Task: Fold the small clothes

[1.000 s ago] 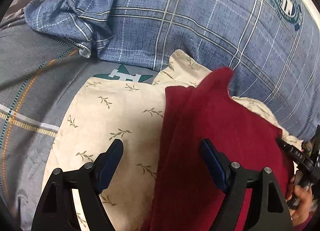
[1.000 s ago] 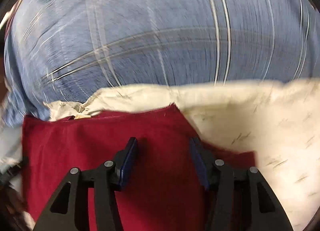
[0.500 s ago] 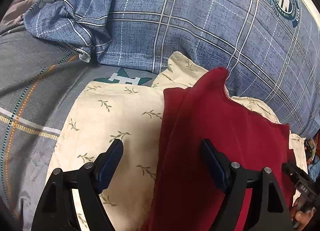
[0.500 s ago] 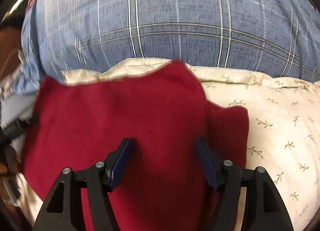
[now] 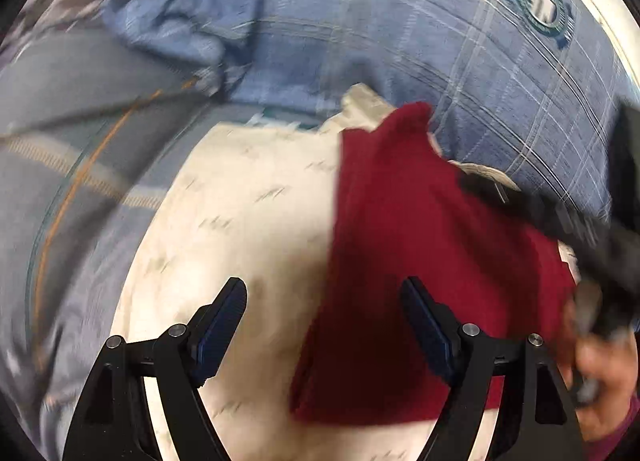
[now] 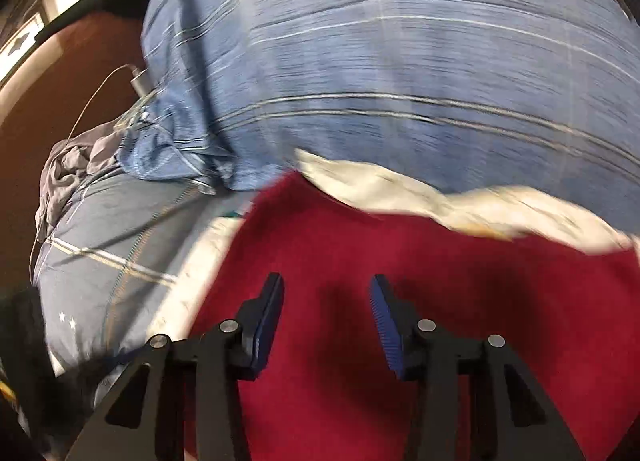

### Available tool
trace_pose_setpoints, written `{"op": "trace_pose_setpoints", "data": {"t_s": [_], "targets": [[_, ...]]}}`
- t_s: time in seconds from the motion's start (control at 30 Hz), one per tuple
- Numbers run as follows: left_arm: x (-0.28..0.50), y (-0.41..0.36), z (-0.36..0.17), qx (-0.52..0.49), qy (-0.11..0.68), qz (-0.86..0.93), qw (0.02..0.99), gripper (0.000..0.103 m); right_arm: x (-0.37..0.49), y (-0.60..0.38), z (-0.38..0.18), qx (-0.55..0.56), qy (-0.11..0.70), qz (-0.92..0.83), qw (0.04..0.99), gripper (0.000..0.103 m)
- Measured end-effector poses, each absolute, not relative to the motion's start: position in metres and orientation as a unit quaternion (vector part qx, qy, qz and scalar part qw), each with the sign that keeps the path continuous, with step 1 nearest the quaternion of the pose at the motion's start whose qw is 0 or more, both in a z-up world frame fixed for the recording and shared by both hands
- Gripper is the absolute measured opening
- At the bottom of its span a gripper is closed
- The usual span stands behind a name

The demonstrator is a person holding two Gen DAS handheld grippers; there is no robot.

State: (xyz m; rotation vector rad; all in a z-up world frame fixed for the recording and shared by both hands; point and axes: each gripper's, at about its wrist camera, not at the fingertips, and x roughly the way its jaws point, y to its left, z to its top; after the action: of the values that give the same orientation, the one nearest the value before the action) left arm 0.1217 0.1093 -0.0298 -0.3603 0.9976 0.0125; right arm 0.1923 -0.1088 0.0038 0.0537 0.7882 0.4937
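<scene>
Item one, red garment (image 5: pixel 420 245): lies flat on the cream leaf-print pillow (image 5: pixel 248 213), filling the 3 to 5 o'clock part of my left wrist view. Half a second ago its lower hem ran out of that view; now the hem shows near 5 o'clock with cream cloth below it. In my right wrist view the garment (image 6: pixel 400 261) covers the lower middle and right.

Item two, left gripper (image 5: pixel 324 321): jaws wide, nothing between them, same spread as half a second ago. One finger sits over the pillow, the other over the garment.

Item three, right gripper (image 6: pixel 326 309): jaws apart but narrower than half a second ago, hovering over the garment; I cannot tell whether the pads touch the cloth. From the left wrist view it (image 5: pixel 560 217) now reaches in at 3 o'clock as a dark blur across the garment's edge, where earlier only its tip showed at 4 o'clock.

Item four, blue plaid duvet (image 6: pixel 400 61): at 12 o'clock in both views, blurred.

Item five, grey sheet (image 6: pixel 112 229): at 9 o'clock, newly in the right wrist view, with a white cable (image 6: pixel 92 97) above it.
</scene>
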Motion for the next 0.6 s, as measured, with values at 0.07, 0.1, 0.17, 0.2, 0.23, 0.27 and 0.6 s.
{"op": "trace_pose_setpoints", "data": {"t_s": [0.07, 0.1, 0.17, 0.2, 0.23, 0.27, 0.6], "targets": [[0.114, 0.118, -0.037, -0.186, 0.481, 0.007, 0.857, 0.079, 0.208, -0.085, 0.004, 0.012, 0.378, 0.238, 0.894, 0.047], [0.116, 0.119, -0.039, -0.184, 0.485, 0.007, 0.855, 0.079, 0.214, -0.076, 0.003, 0.011, 0.382, 0.237, 0.893, 0.047], [0.122, 0.121, -0.041, -0.174, 0.486, 0.000, 0.856, 0.079, 0.231, -0.058, -0.006, 0.005, 0.390, 0.228, 0.892, 0.047], [0.125, 0.122, -0.041, -0.174, 0.486, 0.000, 0.856, 0.079, 0.240, -0.052, -0.011, -0.001, 0.395, 0.221, 0.892, 0.047], [0.128, 0.122, -0.041, -0.178, 0.486, -0.005, 0.856, 0.079, 0.250, -0.045, -0.019, -0.008, 0.404, 0.212, 0.890, 0.047], [0.131, 0.120, -0.042, -0.181, 0.487, -0.010, 0.855, 0.079, 0.256, -0.044, -0.027, -0.008, 0.413, 0.207, 0.887, 0.048], [0.144, 0.120, -0.047, -0.185, 0.498, -0.007, 0.847, 0.079, 0.257, -0.039, -0.040, -0.006, 0.410, 0.209, 0.888, 0.056]]}}
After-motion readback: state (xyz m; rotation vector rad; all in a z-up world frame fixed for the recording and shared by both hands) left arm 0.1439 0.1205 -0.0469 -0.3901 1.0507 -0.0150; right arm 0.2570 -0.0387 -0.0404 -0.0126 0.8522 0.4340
